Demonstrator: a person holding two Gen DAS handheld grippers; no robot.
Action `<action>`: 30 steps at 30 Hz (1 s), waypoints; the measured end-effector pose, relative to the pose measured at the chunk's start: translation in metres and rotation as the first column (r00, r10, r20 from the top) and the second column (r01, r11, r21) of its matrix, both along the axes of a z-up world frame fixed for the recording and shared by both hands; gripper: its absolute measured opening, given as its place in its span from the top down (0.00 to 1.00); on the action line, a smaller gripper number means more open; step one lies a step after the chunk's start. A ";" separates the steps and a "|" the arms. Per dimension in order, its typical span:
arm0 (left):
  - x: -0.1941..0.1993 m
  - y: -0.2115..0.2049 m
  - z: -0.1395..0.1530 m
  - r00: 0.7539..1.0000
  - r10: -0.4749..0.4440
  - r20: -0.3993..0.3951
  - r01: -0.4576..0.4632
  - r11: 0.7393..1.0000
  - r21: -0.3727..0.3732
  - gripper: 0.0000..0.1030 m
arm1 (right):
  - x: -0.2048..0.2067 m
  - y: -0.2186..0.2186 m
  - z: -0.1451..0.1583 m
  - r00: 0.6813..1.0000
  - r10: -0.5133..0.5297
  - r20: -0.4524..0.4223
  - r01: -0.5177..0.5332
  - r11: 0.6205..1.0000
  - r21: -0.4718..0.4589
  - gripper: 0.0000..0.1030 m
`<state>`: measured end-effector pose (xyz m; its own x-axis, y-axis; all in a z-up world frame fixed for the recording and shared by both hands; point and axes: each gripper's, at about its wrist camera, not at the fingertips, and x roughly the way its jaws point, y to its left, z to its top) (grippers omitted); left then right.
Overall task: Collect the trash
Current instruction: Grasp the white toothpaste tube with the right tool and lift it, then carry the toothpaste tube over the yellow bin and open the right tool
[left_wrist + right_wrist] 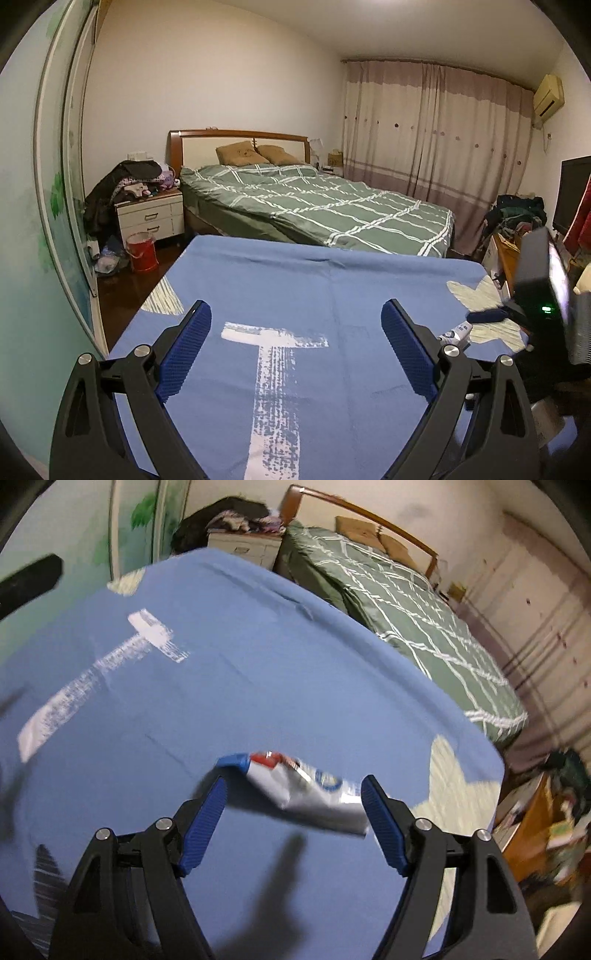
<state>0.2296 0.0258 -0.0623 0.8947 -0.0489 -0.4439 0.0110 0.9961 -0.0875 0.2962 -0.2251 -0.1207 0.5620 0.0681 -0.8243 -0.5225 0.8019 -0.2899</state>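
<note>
Item: blue tablecloth [280,280], my landmark, printed with a white T-shaped mark [275,373] and pale leaf-like patches at its corners. My left gripper [295,350] hangs over the near part of the cloth, on either side of the T-mark, its blue pads [186,350] spread wide with nothing between them. Item: toothpaste tube [306,790], crumpled, white with a blue cap and red and blue print, lying on the cloth toward its right side, just short of the pale patch [454,775] at the far right corner. My right gripper [293,819] is over it, pointed steeply down, jaws spread; the tube lies between the fingertips, its flat end right beside the right-hand pad [384,827] (whether that pad touches it I cannot tell, the view being blurred), its cap end close by the tip of the other pad. In the left wrist view only a small piece of the tube shows past my left gripper's right finger. Beyond the cloth's far edge: a bed [317,206] under a green checked cover, two tan pillows [255,154]. Left of the cloth, on the floor: a red bucket [142,251] by a white nightstand [151,218] heaped with clothes.
</note>
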 end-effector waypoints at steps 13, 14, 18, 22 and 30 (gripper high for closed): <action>0.003 -0.003 -0.007 1.000 -0.016 -0.011 0.016 1.000 -0.009 0.11 | 0.083 -0.026 -0.014 0.985 -0.060 -0.163 0.074 0.994 0.079 0.32; 0.004 -0.002 -0.007 1.000 -0.018 -0.012 0.018 1.000 -0.010 0.11 | 0.084 -0.025 -0.015 0.984 -0.045 -0.173 0.061 0.994 0.087 0.32; 0.003 -0.004 -0.008 1.000 -0.024 -0.014 0.024 1.000 -0.009 0.11 | 0.081 -0.034 -0.014 0.975 -0.026 -0.221 0.057 0.989 0.135 0.47; 0.003 -0.004 -0.007 1.000 -0.023 -0.015 0.022 1.000 -0.008 0.11 | 0.068 -0.034 -0.014 0.968 -0.013 -0.252 0.056 0.985 0.164 0.75; 0.003 -0.007 -0.009 0.999 -0.026 -0.019 0.026 1.000 0.002 0.11 | 0.041 -0.058 0.003 0.970 -0.050 -0.238 0.122 0.946 0.299 0.82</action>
<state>0.2322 0.0189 -0.0717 0.8847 -0.0705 -0.4608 0.0348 0.9957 -0.0856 0.3367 -0.2830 -0.1178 0.3804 0.2992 -0.8751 -0.4695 0.8777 0.0960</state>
